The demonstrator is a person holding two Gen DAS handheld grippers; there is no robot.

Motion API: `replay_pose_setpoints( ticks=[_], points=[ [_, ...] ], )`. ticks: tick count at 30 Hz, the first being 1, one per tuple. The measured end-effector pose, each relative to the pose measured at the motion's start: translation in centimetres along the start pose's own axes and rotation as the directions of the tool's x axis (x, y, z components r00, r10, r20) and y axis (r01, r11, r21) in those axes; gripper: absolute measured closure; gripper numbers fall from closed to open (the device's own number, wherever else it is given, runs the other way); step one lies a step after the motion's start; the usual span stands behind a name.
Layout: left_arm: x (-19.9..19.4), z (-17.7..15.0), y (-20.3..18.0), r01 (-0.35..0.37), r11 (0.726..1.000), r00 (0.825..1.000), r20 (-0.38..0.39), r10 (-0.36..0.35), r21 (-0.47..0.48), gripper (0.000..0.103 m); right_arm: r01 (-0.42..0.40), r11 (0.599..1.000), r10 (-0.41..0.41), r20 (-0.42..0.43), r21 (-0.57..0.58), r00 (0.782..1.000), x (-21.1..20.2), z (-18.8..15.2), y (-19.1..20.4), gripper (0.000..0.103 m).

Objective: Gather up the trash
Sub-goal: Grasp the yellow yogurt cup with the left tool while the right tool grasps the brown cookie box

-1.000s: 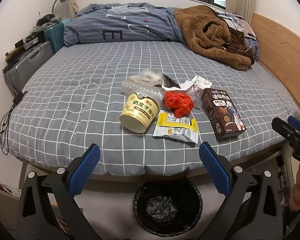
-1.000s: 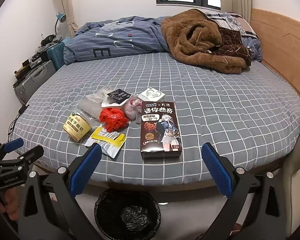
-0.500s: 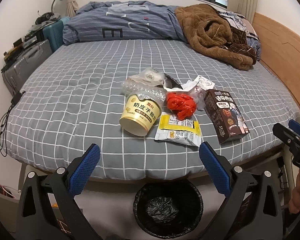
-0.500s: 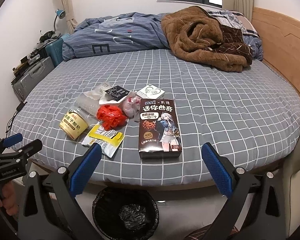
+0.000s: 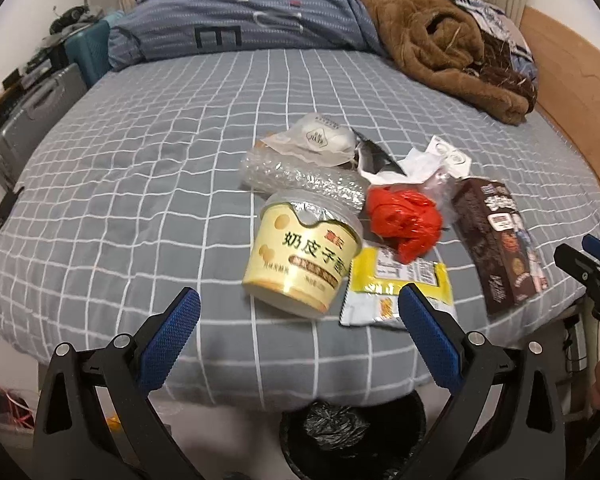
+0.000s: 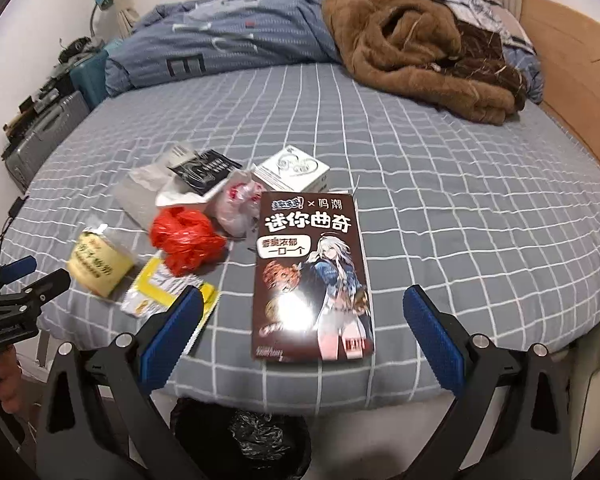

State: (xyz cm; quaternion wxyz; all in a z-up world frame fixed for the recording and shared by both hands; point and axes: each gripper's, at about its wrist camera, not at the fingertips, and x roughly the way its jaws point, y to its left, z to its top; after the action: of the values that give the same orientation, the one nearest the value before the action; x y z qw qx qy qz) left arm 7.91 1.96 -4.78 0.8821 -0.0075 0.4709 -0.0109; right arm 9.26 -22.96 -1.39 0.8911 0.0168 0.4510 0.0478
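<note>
A pile of trash lies on the grey checked bed near its front edge: a yellow cup (image 5: 300, 256) on its side, a yellow wrapper (image 5: 396, 284), a red plastic bag (image 5: 404, 220), a brown cookie box (image 6: 312, 276), bubble wrap (image 5: 300, 178) and a small white box (image 6: 292, 170). A black-lined bin (image 5: 352, 436) stands on the floor below the bed edge. My left gripper (image 5: 296, 336) is open and empty, just short of the cup. My right gripper (image 6: 300, 332) is open and empty over the near end of the cookie box.
A brown fleece blanket (image 6: 416, 44) and a blue duvet (image 6: 220, 40) lie at the bed's far end. A wooden headboard (image 6: 580, 68) runs along the right. Suitcases (image 5: 32, 112) stand by the left wall.
Both grippers have moved forward toward the bed; the trash looks larger and closer. Both stay open.
</note>
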Motion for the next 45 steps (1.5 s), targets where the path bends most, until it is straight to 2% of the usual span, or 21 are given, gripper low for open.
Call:
replay_pose_setpoints(
  ticks=[7,15,22,25,28,30,31,34,37,45],
  points=[
    [3.9,1.4,0.1,-0.007,1.000,0.999,-0.044,0.009,0.029,0.006,0.013,1.000,-0.013,-0.095,0.005,0.995,5.5,1.2,-0.5,0.007],
    [6.6,1.9,0.2,-0.011,0.999,0.997,-0.082,0.015,0.047,0.006,-0.001,1.000,0.004,-0.150,0.019,0.989,8.3,1.6,-1.0,0.007],
    [8.3,1.8,-0.1,-0.011,0.999,0.993,-0.115,0.016,0.051,0.006,-0.007,1.000,0.009,-0.179,0.010,0.984,9.1,1.6,-0.3,0.007],
    [8.6,2.0,-0.2,-0.006,0.999,0.993,-0.119,0.012,0.049,0.007,0.017,1.000,-0.016,-0.191,0.002,0.981,9.5,1.4,0.0,0.007],
    [9.1,2.2,-0.5,-0.002,0.999,0.991,-0.132,0.009,0.051,0.013,0.021,1.000,-0.018,-0.204,0.013,0.979,9.7,1.2,0.0,0.008],
    [9.2,2.1,-0.6,0.010,0.999,0.990,-0.139,-0.004,0.042,0.024,0.030,0.999,-0.025,-0.209,0.020,0.978,9.8,1.1,0.0,0.012],
    [9.3,2.2,-0.7,0.018,0.999,0.990,-0.141,-0.012,0.039,0.025,0.041,0.999,-0.036,-0.209,0.023,0.977,9.7,1.1,-0.1,0.016],
    [9.7,2.2,-1.0,0.004,0.998,0.988,-0.156,0.005,0.056,0.027,0.045,0.998,-0.034,-0.216,0.047,0.976,9.9,1.2,-0.5,0.016],
    [9.4,2.1,-1.3,-0.005,0.998,0.988,-0.152,0.016,0.069,0.028,0.058,0.997,-0.047,-0.214,0.043,0.976,9.8,1.2,-0.3,0.016],
    [6.9,1.4,-1.1,-0.013,1.000,0.993,-0.114,0.015,0.014,0.028,0.063,0.996,-0.052,-0.173,0.060,0.984,7.7,1.1,-0.2,0.016]
  ],
)
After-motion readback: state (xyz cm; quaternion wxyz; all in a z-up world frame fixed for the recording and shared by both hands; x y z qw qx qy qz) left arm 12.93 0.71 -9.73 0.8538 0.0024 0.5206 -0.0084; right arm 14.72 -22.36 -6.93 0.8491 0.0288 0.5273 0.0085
